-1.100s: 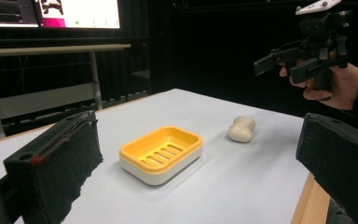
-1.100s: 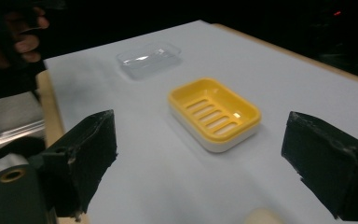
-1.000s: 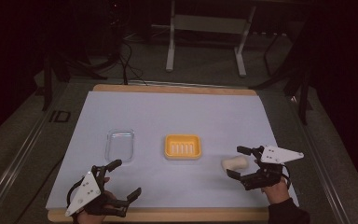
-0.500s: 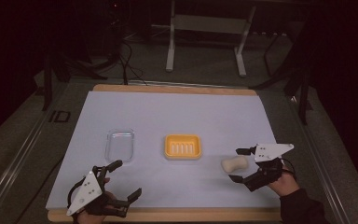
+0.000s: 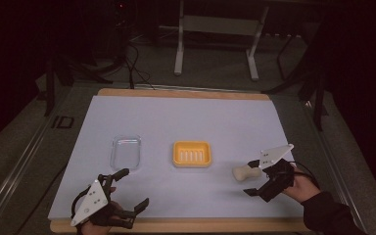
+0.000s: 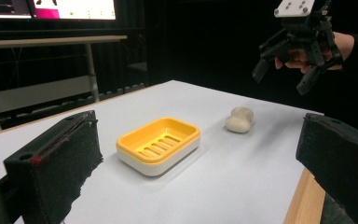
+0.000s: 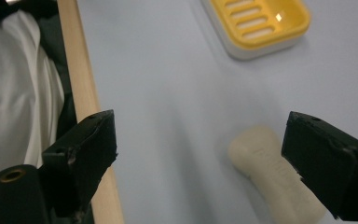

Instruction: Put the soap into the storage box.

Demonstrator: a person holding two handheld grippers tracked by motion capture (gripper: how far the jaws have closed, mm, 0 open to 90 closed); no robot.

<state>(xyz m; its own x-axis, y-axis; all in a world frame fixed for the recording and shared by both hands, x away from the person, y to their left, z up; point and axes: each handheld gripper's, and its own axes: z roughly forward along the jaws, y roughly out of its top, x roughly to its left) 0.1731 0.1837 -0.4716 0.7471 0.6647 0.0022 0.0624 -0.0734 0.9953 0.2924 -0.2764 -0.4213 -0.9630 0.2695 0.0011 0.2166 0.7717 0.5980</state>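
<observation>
Just to the right of the yellow soap dish [image 5: 192, 153], the right gripper [image 5: 256, 176] hangs a little above the table with its jaws spread wide and nothing between them. It tilts down toward the bar of soap [image 5: 246, 172], which lies flat on the white mat [image 5: 186, 117] between the dish and the gripper, close to the dish but not touching it. In the right gripper view the soap [image 7: 272, 179] sits low and toward one jaw rather than centred in the gap, so the wide opening looks meant to leave room for lining up around the bar before closing. The soap's waisted shape probably offers the surest hold across its narrow middle.

The dish stands upright and empty, its slotted floor bare, which suggests it is waiting to receive the soap.

Farther to the left of the dish lies a clear plastic lid or tray [image 5: 126, 152], flat on the mat and apart from everything else.

Nearer the person than the dish and to its left, the left gripper [image 5: 131, 190] rests by the wooden table edge [image 5: 176, 225], jaws likewise wide apart and empty. It faces the dish, seemingly parked out of the way.
</observation>
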